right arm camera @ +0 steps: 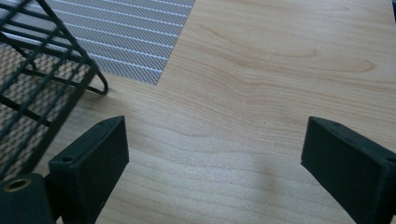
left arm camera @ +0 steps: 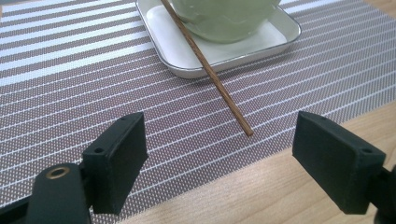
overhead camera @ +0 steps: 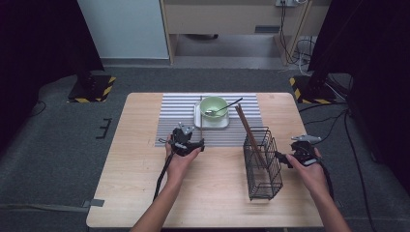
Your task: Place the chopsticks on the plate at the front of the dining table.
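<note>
Step in hand: laying a chopstick (left arm camera: pixel 208 70) at the bowl setting. Chopstick released, lying slanted with its far end on the rim of the white tray (left arm camera: pixel 187 70) and its near tip on the striped mat (left arm camera: pixel 70 93), just ahead of the left claw (left arm camera: pixel 217 163). Left claw: wide, nothing between its pads, low over the near edge of the mat. Right claw (right arm camera: pixel 212 158): wide, nothing held, over bare table (right arm camera: pixel 280 70) just right of the wire basket (overhead camera: pixel 262 164).

Next move, by judgement: fetching another chopstick from the basket. Calls for a reach to the sticks leaning out of the basket top, a pinch on one stick alone, a lift clear of the wire rim, then a set-down parallel to the first. Risk: tipping the light basket, or dragging two sticks at once.

Containers:
- Wire basket, black, upright, right of centre on the table, its far corner over the mat. Contents: brown chopsticks (overhead camera: pixel 249 130), leaning toward the far left, tops well above the rim. Exact count not clear.
- Green bowl (overhead camera: pixel 213 106), on the white tray at the far middle of the mat. Contents: a spoon (overhead camera: pixel 225 108), handle pointing out over the right rim. No food visible.
- White tray, square, shallow. Contents: the bowl; chopstick end resting on its left edge.
</note>
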A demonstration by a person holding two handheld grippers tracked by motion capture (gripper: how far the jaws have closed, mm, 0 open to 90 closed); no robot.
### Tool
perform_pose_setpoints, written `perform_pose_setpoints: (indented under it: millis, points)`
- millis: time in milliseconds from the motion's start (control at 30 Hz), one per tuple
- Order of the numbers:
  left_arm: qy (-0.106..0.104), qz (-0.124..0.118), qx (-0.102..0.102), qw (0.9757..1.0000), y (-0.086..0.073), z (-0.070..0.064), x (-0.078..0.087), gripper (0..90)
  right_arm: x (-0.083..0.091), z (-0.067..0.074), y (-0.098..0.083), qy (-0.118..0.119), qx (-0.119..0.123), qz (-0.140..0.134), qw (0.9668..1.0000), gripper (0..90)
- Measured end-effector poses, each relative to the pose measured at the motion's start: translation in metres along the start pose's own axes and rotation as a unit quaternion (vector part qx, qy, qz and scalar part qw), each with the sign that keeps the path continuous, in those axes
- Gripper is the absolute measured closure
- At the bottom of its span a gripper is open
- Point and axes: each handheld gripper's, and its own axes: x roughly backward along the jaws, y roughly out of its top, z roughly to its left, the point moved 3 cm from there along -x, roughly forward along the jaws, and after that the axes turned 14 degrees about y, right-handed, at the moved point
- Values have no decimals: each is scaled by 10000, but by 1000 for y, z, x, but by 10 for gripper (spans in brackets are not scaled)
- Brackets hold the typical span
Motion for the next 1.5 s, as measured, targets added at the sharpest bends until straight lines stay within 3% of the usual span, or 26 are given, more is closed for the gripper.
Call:
perform_pose_setpoints:
  millis: [200,367,567,767,967,1267,1433,1500]
  points:
    - [-119,-56,-21,9999,1,3,7,137,16,5,17,201,131,-57,9997,158]
    - [-221,-95,-30,9997,2,7,14,113,45,11,40,299,374,-212,9986,206]
    - [-338,-178,-28,9993,1,12,22,99,80,27,72,521,560,-520,9957,259]
    - [-343,-301,-48,9989,1,19,32,98,94,43,98,771,729,-657,9922,320]
    - [-396,-294,-61,9988,-4,23,38,97,94,60,118,1041,929,-633,9882,387]
    - [-477,-222,-61,9986,-20,28,42,102,70,91,137,1492,1272,-739,9778,635]
    - [-498,-189,-87,9985,-27,31,44,106,53,111,142,1646,1401,-680,9740,650]
    - [-512,-190,-51,9985,-29,32,44,108,47,118,144,1688,1390,-650,9736,605]
